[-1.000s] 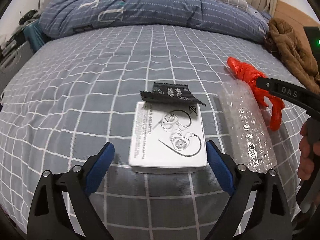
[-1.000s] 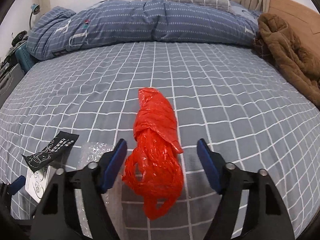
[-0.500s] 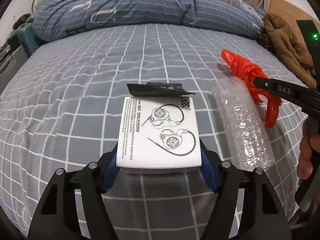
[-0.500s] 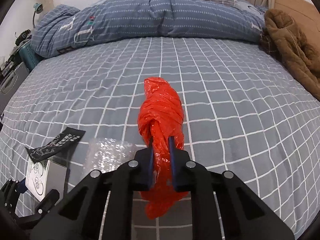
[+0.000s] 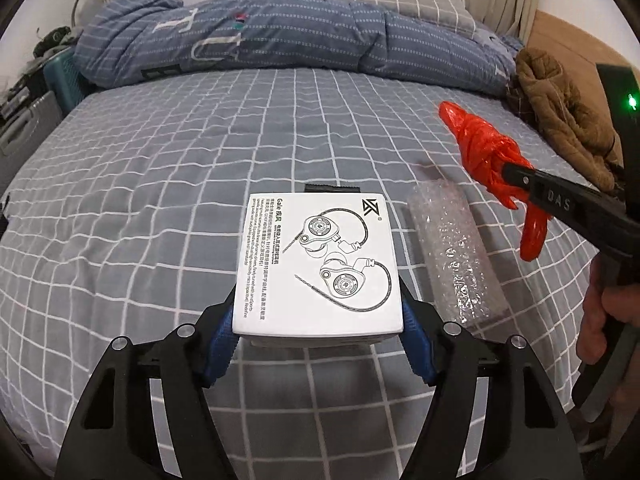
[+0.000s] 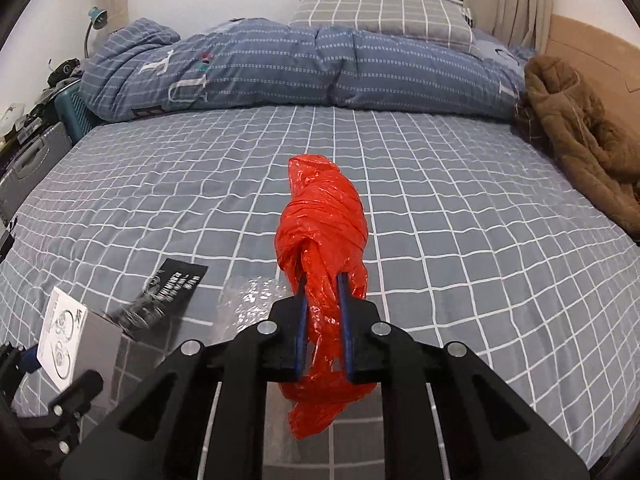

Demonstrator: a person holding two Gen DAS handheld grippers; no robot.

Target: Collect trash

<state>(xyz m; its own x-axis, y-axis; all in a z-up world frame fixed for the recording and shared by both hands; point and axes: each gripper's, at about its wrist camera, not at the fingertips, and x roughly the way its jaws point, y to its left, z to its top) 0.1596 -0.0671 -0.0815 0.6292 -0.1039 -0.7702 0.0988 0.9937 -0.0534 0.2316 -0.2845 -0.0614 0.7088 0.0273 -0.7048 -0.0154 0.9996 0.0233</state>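
Observation:
My left gripper (image 5: 318, 320) is shut on a white earphone box (image 5: 318, 256), its blue pads pressing both side walls, and the box hangs just above the bed. A black torn wrapper (image 5: 330, 188) peeks out behind the box; the right wrist view shows this wrapper (image 6: 168, 292) lying flat. My right gripper (image 6: 322, 300) is shut on a knotted red plastic bag (image 6: 322, 224), lifted off the sheet. From the left wrist view the red bag (image 5: 486, 152) hangs at the right. A roll of clear bubble wrap (image 5: 454, 252) lies on the bed between the two grippers.
The grey checked bed sheet (image 5: 160, 200) fills both views. A folded blue quilt (image 6: 280, 68) and a pillow (image 6: 380, 12) lie at the far end. A brown fleece garment (image 6: 580, 136) lies along the right edge. Cluttered bedside furniture (image 6: 32, 136) stands at the far left.
Both grippers closed, the left on the white box and the right on the red bag, and both have since lifted their loads off the sheet.

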